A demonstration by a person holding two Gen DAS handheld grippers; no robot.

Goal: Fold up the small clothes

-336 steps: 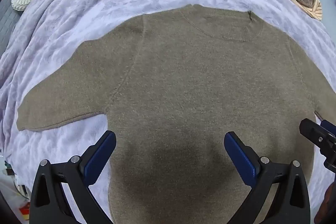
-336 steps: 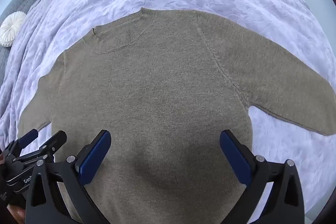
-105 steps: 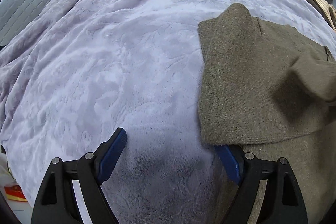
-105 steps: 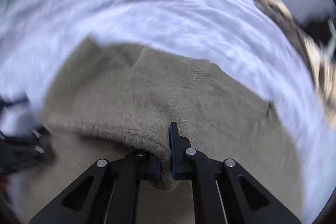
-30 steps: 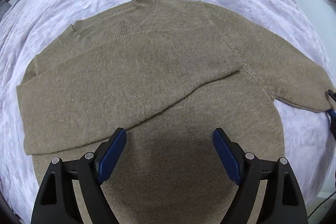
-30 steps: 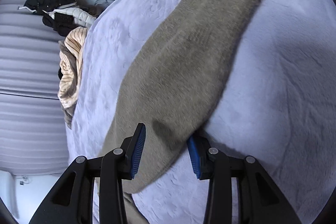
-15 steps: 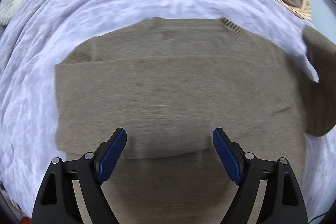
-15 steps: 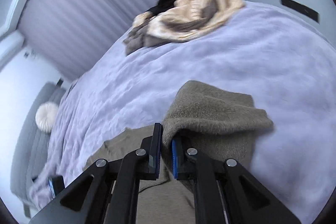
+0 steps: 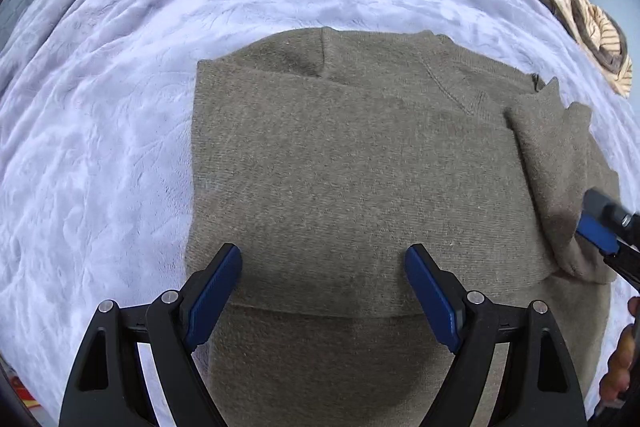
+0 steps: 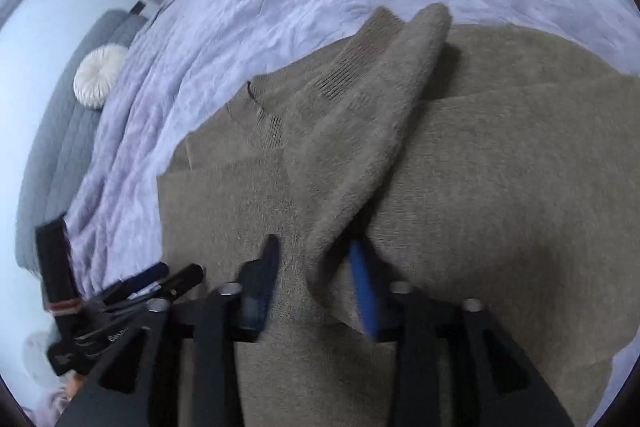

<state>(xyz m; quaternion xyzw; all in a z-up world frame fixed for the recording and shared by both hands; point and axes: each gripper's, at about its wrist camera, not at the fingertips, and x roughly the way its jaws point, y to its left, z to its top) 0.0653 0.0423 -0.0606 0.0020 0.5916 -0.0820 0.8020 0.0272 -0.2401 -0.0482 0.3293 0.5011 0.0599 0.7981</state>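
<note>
The olive-brown sweater [image 9: 360, 167] is lying on the lavender bed [image 9: 160, 7], one sleeve folded across. The right hand-held gripper [image 10: 316, 287] is opening, releasing the second sleeve [image 10: 360, 131]; the left hand-held gripper [image 9: 322, 291] is hovering spread, empty. Body folds are remaining.

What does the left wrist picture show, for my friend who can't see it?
A brown sweater lies partly folded on a lilac blanket. The open left claw hovers above it, holding nothing. At the right edge, the right claw is opening beside a folded-over sleeve.
</note>
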